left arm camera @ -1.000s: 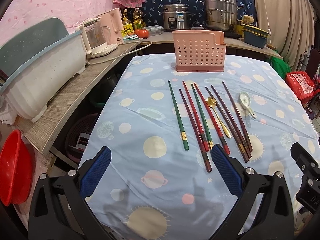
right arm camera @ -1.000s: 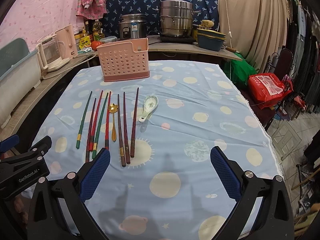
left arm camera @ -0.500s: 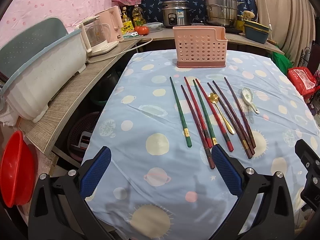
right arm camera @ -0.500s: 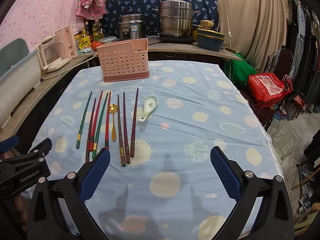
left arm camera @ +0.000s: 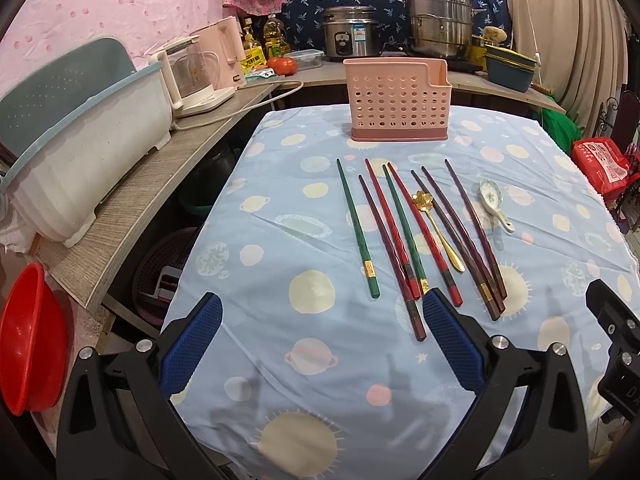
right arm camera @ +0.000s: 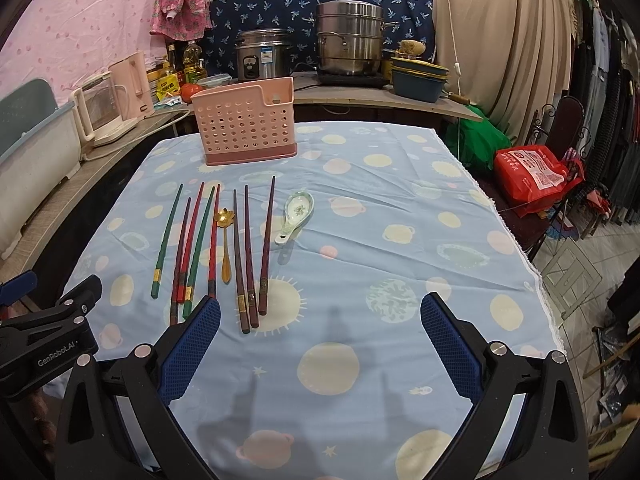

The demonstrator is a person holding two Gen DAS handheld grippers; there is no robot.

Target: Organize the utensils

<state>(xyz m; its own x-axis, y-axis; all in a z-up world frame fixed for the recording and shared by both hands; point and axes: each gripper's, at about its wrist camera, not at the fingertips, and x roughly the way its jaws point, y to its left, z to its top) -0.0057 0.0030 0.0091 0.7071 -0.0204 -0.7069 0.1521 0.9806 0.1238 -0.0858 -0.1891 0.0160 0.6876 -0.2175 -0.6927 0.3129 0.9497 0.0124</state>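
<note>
A pink perforated utensil holder (left arm camera: 398, 100) (right arm camera: 249, 122) stands upright at the far end of the table. Before it lie several chopsticks in a row: green (left arm camera: 357, 227) (right arm camera: 167, 239), red (left arm camera: 391, 227) and dark brown (left arm camera: 475, 226) (right arm camera: 267, 243). A gold flower spoon (left arm camera: 438, 230) (right arm camera: 225, 240) lies among them. A white ceramic spoon (left arm camera: 495, 204) (right arm camera: 295, 212) lies to their right. My left gripper (left arm camera: 320, 320) is open and empty above the near table edge. My right gripper (right arm camera: 320, 320) is open and empty, right of the chopstick ends.
The table wears a blue planet-print cloth (left arm camera: 312, 292) (right arm camera: 400, 216). A side counter (left arm camera: 132, 184) on the left holds a white tub (left arm camera: 80, 136) and a kettle (left arm camera: 188, 76). A red basin (left arm camera: 28, 336) sits low left. A red bag (right arm camera: 534, 172) lies right.
The left gripper view has tilted and shifted slightly, so the utensils sit a little lower and nearer. The right gripper has barely moved. No utensil has moved.
</note>
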